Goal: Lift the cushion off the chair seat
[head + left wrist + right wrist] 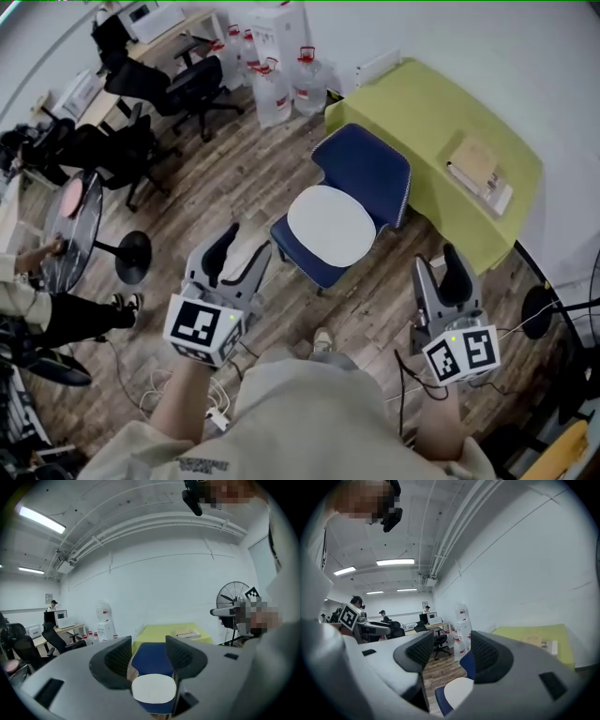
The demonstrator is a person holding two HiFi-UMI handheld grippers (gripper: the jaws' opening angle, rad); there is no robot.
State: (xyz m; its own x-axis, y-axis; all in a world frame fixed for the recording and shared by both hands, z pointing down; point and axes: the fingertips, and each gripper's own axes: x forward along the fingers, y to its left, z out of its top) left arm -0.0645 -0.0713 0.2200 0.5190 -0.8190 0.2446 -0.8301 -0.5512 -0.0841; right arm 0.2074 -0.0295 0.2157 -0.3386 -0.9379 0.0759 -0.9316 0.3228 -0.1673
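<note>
A white rounded cushion lies flat on the seat of a blue chair in the middle of the head view. My left gripper hangs open to the left of the chair, short of the seat's near edge, with nothing between its fingers. To the right of the chair my right gripper is also open and empty. In the left gripper view the cushion shows below and beyond the open gripper, ahead of the chair's back. The right gripper view shows the cushion low, past the open gripper.
A yellow-green covered table with books stands right behind the chair. Water bottles and black office chairs are at the back left. A round glass table and a seated person are at left. Cables lie on the floor.
</note>
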